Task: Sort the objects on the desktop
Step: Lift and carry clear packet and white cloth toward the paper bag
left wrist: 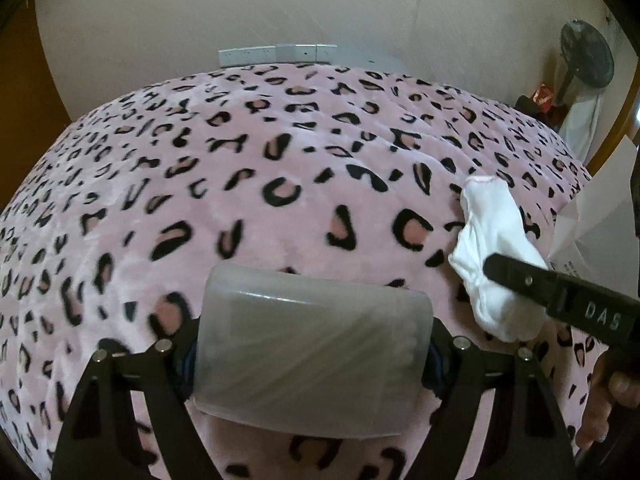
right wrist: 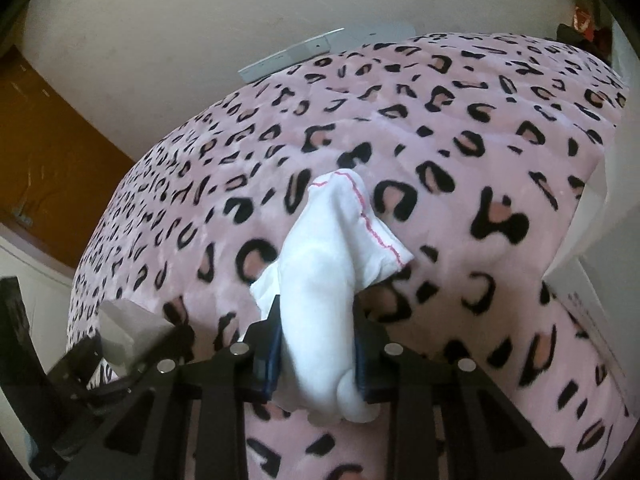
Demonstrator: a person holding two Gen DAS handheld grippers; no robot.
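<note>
A frosted plastic box [left wrist: 314, 350] sits closest to the left wrist camera, clamped crosswise between the two black fingers of the left gripper [left wrist: 312, 354], whose pads press on its short ends. Thin pale sticks show faintly through its cloudy wall; what they are cannot be told. The box hangs above a pink blanket [left wrist: 248, 184] printed with black leopard spots.

To the right in the same view, the right gripper reaches in as a dark bar marked DAS, with a white sock [left wrist: 490, 256] bunched at its tip. A white cardboard box [left wrist: 592, 224] stands just beside the sock at the blanket's right edge.

In the right wrist view, the right gripper [right wrist: 318, 354] is closed tight on the sock [right wrist: 332, 248], the fingers pinching its lower half. The sock's open cuff, edged with red stitching, points away from the camera over the blanket [right wrist: 460, 140]. The left gripper and its box show blurred at the lower left.
</note>
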